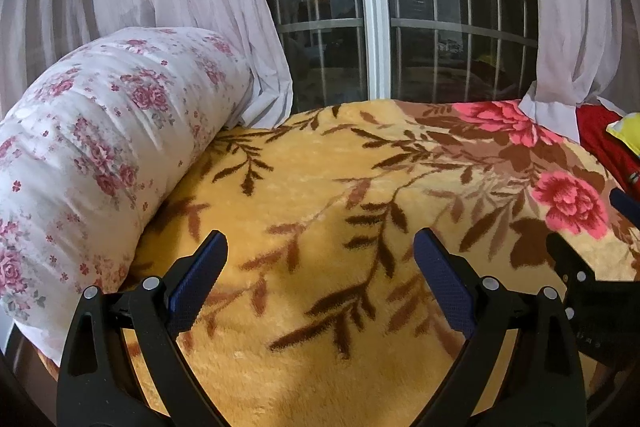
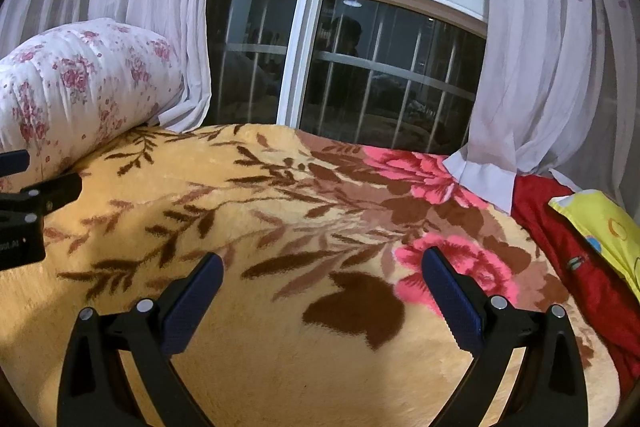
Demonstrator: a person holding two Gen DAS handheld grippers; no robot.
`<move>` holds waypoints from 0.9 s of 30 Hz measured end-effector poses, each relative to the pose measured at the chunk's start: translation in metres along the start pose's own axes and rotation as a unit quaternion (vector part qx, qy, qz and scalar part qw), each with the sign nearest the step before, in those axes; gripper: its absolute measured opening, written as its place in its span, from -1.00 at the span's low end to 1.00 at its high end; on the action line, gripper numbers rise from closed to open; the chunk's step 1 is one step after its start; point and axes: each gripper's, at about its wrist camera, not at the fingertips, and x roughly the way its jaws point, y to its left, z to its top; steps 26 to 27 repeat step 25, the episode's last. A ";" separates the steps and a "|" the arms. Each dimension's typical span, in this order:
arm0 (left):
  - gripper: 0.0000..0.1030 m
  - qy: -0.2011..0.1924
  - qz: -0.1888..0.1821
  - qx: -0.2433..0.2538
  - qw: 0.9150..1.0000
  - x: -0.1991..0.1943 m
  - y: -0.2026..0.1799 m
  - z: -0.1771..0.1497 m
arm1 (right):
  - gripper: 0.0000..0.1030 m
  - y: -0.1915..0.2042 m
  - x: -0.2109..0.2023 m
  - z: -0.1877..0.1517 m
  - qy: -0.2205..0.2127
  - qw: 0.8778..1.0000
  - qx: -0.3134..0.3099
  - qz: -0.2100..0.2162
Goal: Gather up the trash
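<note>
Fuzzy yellow blanket with brown leaves and pink flowers (image 1: 320,187) covers the bed, and no trash shows on it in either view, so I think the job has not started. The left gripper (image 1: 320,251) and right gripper (image 2: 322,271) both hang over it with jaws wide open and empty. At ten o'clock lies a soft, puffy white quilt roll with pink roses (image 1: 100,131), and at three o'clock a smooth yellow pillow (image 2: 604,223) rests on red cloth (image 2: 560,239).
</note>
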 end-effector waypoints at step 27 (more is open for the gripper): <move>0.82 0.000 0.023 0.004 1.000 0.014 0.007 0.004 | 0.90 0.007 0.005 -0.005 0.010 1.000 -0.005 0.001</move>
